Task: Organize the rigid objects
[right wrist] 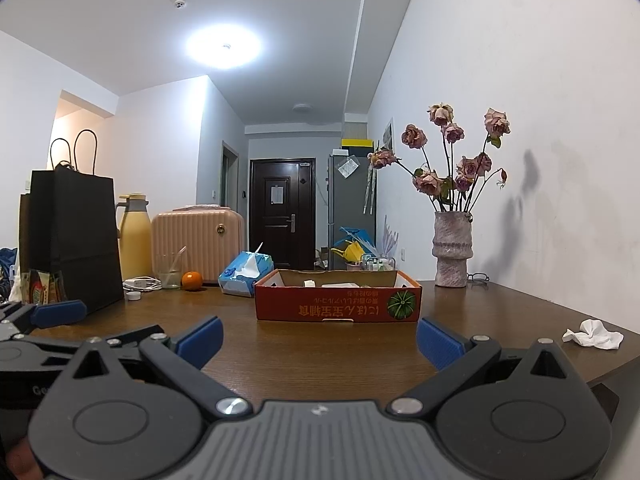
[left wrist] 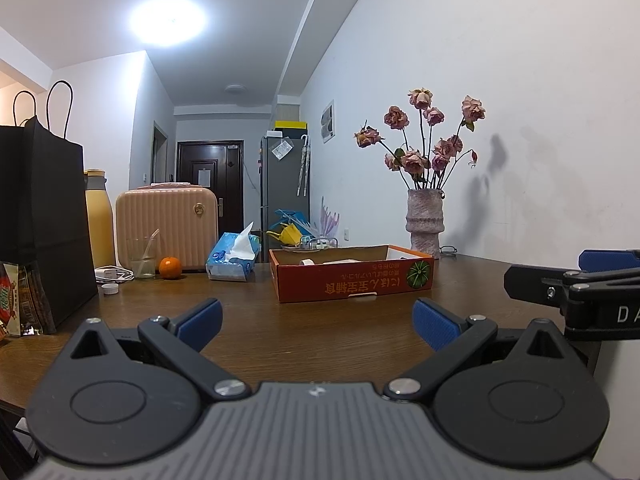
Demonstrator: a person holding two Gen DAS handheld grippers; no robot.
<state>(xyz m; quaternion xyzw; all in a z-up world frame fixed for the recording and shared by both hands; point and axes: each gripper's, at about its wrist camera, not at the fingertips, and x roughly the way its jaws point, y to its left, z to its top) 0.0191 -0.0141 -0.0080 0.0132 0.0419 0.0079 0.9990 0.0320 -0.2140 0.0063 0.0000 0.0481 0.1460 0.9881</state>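
A shallow orange cardboard box (left wrist: 352, 280) (right wrist: 338, 300) stands mid-table with a few white items inside, only partly visible over its rim. My left gripper (left wrist: 316, 326) is open, low over the near table edge, nothing between its blue pads. My right gripper (right wrist: 318, 338) is also open and empty, level with it; its black arm shows at the right of the left wrist view. Loose items on the left: an orange (left wrist: 170, 267) (right wrist: 191, 280), a white bottle cap (left wrist: 109, 289) (right wrist: 133, 295), a glass with a straw (left wrist: 142, 258) (right wrist: 170, 270), a white charger with cable (left wrist: 114, 274) (right wrist: 142, 283).
A black paper bag (left wrist: 38, 220) (right wrist: 74, 236) and snack packets stand far left. Behind are a yellow flask (right wrist: 134, 236), a pink case (left wrist: 166, 228) (right wrist: 198, 244) and a tissue pack (left wrist: 234, 258) (right wrist: 246, 272). A vase of dried roses (left wrist: 424, 220) (right wrist: 452, 248), glasses and a crumpled tissue (right wrist: 594, 334) are right.
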